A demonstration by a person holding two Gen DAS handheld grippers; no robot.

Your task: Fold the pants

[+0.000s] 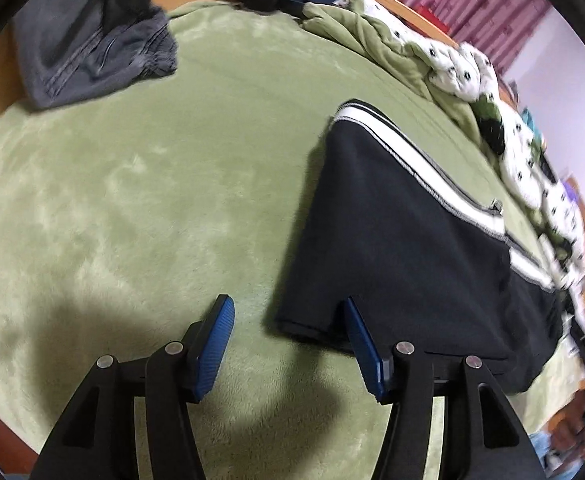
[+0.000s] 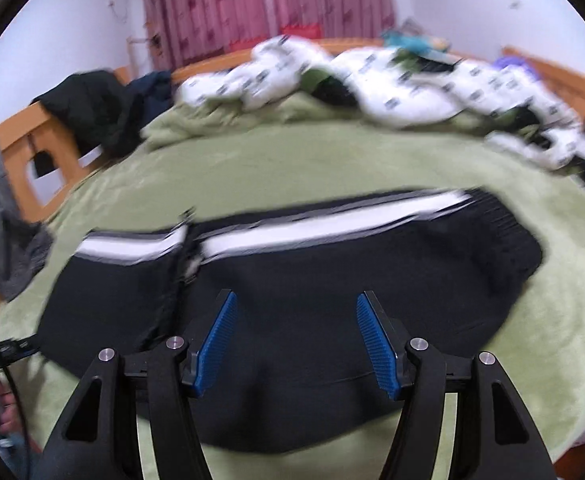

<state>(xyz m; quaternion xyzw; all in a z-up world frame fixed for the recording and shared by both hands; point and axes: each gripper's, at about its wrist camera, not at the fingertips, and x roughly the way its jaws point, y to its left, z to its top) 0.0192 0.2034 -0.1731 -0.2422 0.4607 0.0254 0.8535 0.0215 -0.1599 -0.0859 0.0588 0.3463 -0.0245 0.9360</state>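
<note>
Two garments (image 1: 404, 216), two grippers (image 1: 288, 344)

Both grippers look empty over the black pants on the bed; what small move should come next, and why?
Probably bring the open left gripper onto the near hem of the black pants and close. The pants lie flat and long on the green blanket, and the right gripper hangs open above them, holding nothing.

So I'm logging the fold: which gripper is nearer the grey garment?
Left. The left gripper is nearer the grey garment; the right gripper hovers above the black pants, further off.
</note>
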